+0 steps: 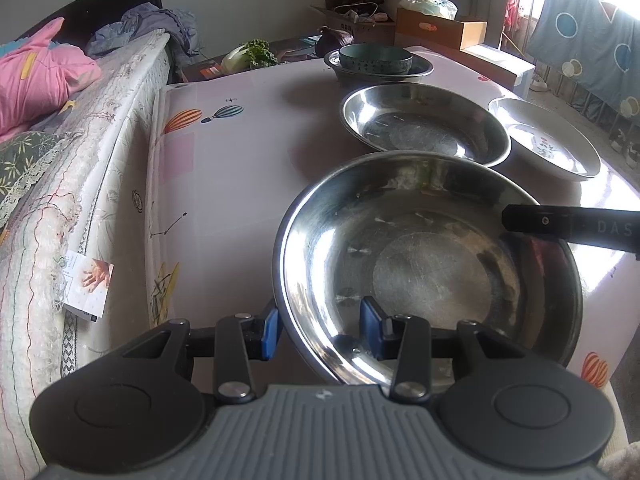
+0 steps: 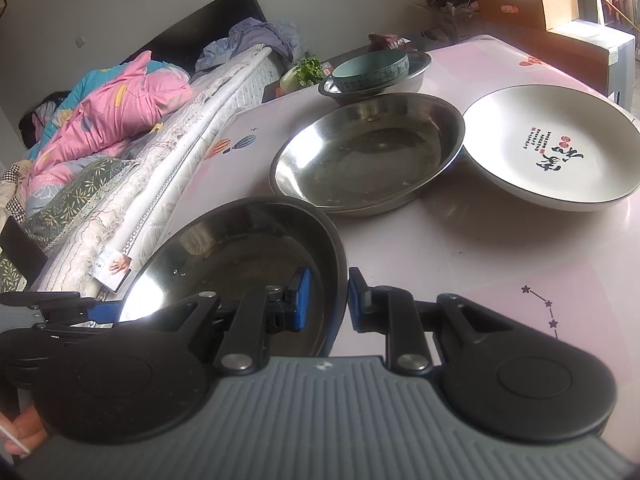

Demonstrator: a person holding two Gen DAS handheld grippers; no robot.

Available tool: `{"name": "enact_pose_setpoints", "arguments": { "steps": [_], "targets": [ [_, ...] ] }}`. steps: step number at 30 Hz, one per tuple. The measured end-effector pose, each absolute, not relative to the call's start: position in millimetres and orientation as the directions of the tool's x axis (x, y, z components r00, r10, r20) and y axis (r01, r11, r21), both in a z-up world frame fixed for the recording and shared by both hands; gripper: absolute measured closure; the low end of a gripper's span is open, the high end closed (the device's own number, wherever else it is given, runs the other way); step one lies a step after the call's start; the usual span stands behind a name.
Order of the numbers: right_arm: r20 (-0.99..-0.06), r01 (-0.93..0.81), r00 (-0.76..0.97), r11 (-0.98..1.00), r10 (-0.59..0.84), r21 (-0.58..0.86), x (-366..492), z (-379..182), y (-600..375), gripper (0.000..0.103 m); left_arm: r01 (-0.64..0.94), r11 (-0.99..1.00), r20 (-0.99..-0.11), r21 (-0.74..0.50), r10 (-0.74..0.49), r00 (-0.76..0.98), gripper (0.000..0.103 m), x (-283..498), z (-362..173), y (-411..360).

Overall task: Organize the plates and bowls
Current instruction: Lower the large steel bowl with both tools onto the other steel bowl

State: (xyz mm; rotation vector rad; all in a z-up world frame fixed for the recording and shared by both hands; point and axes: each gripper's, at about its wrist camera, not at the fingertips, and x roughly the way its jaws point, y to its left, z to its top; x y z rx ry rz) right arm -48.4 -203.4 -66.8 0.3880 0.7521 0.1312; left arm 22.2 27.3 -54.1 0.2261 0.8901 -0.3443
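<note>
A large steel plate sits nearest me at the table's front left corner. My left gripper straddles its near rim, one blue pad outside and one on the inner wall, shut on it. My right gripper pinches the rim on the opposite side, and its black finger reaches in from the right. Behind stand a second steel plate and a white ceramic plate. Farther back, a teal bowl rests inside a steel bowl.
The pink patterned table butts against a mattress with bedding on the left. Leafy vegetables and cardboard boxes lie beyond the far edge. A person's fingers show at the lower left.
</note>
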Motion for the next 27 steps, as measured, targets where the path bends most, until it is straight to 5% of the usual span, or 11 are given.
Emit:
{"name": "enact_pose_setpoints", "arguments": {
  "steps": [27],
  "targets": [
    [-0.608,0.046,0.765,0.923,0.213,0.381,-35.8,-37.1,-226.2,0.083,0.407,0.913,-0.748,0.024,-0.253,0.613,0.061,43.0,-24.5,7.1]
  ]
}}
